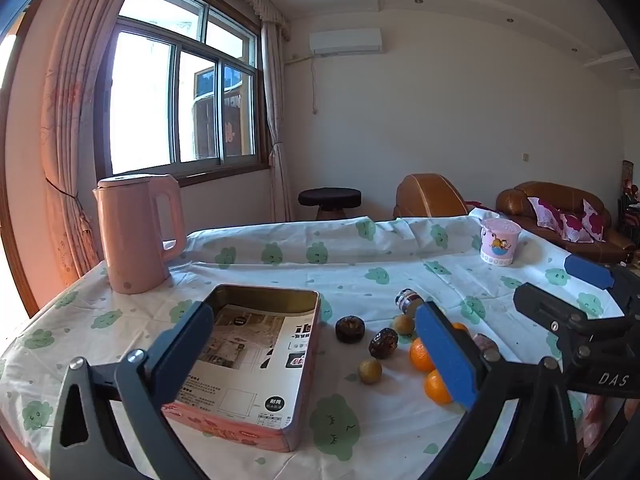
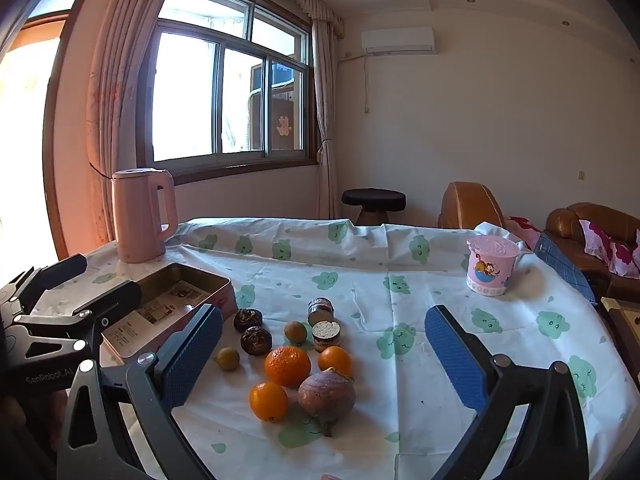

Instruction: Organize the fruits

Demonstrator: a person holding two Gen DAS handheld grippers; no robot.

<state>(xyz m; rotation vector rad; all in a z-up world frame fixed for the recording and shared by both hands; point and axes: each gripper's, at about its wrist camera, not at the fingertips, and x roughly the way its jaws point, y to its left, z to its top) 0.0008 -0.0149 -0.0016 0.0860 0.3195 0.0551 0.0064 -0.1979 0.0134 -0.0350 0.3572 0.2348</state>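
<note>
Fruits lie in a cluster on the cloth: three oranges (image 2: 287,365), a purplish round fruit (image 2: 327,395), two small brown-green fruits (image 2: 296,331) and two dark wrinkled ones (image 2: 256,340). An open rectangular tin (image 1: 256,352) with printed paper inside sits left of them; it also shows in the right wrist view (image 2: 176,304). My left gripper (image 1: 316,356) is open and empty above the tin's right edge. My right gripper (image 2: 324,360) is open and empty above the fruit cluster. In the left wrist view the oranges (image 1: 421,355) are partly hidden by my right finger.
A pink kettle (image 1: 136,236) stands at the back left. A pink lidded cup (image 2: 491,266) stands at the back right. Two small jars (image 2: 326,335) lie by the fruits. The table (image 2: 400,248) has a white cloth with green prints. A stool and sofas stand behind.
</note>
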